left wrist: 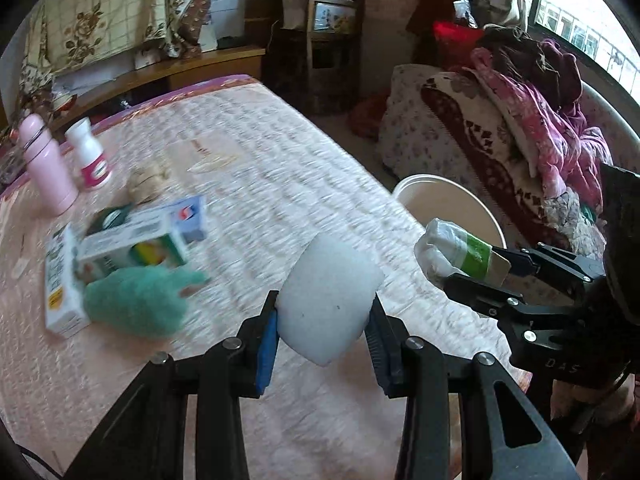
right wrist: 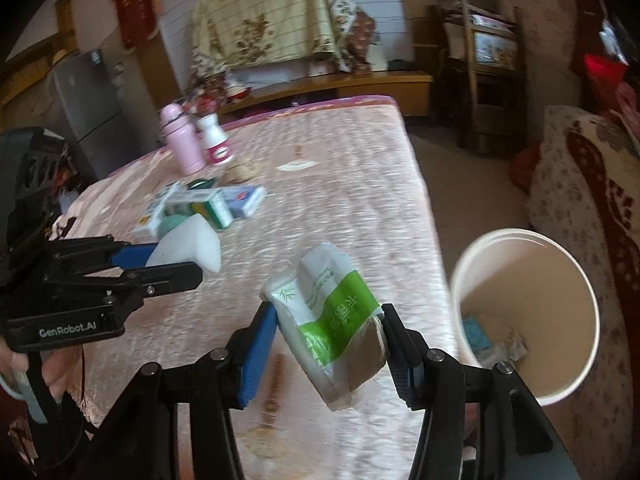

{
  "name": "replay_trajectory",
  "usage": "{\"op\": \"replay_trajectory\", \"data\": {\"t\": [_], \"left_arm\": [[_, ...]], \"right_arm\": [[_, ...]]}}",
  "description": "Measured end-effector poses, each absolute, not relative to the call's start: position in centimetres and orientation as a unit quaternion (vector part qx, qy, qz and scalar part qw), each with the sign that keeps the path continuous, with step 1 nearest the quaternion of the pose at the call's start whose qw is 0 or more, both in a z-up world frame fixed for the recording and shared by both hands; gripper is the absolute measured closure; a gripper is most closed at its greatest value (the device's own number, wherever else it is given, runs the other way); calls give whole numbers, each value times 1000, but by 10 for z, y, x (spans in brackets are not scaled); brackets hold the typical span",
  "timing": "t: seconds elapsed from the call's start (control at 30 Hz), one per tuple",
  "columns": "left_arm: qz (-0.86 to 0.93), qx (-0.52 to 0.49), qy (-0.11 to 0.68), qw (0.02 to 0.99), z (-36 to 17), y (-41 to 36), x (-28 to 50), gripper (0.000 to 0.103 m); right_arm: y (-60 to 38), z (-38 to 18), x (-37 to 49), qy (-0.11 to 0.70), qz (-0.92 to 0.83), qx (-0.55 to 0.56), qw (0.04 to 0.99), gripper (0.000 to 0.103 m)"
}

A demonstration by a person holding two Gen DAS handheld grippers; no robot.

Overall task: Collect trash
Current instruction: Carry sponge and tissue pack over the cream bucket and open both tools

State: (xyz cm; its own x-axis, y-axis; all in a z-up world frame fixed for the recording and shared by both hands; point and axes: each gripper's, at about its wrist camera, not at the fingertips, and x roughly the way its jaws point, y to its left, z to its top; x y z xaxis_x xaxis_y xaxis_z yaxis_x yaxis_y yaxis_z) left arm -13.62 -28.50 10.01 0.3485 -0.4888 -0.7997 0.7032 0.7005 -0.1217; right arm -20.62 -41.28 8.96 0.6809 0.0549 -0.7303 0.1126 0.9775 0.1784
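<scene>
We've L gripper [left wrist: 324,320] clamped on foam [left wrist: 330,300] over table [left wrist: 280,168], R gripper [right wrist: 330,344] pinching wrapper [right wrist: 332,320] left of bin [right wrist: 524,312]; early release drops trash beside bin.

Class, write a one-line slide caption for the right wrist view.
Right gripper holds a green-and-white packet beside the white bin.

A table [left wrist: 256,168] under a pink cloth fills the middle of the frame. At its upper left stand a pink flask [left wrist: 46,164] and a white bottle [left wrist: 90,156]; lower left lie boxes [left wrist: 132,240] touching a green cloth [left wrist: 136,300], with a beige lump [left wrist: 146,182] between
</scene>
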Motion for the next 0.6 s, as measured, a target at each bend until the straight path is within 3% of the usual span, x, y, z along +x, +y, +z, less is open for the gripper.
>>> {"op": "replay_trajectory", "data": {"t": [0.6], "left_arm": [[-387,142,441,798,87,-400,-141,61]], "right_arm": [[-532,83,-222,387,-150,138,899,46]]}}
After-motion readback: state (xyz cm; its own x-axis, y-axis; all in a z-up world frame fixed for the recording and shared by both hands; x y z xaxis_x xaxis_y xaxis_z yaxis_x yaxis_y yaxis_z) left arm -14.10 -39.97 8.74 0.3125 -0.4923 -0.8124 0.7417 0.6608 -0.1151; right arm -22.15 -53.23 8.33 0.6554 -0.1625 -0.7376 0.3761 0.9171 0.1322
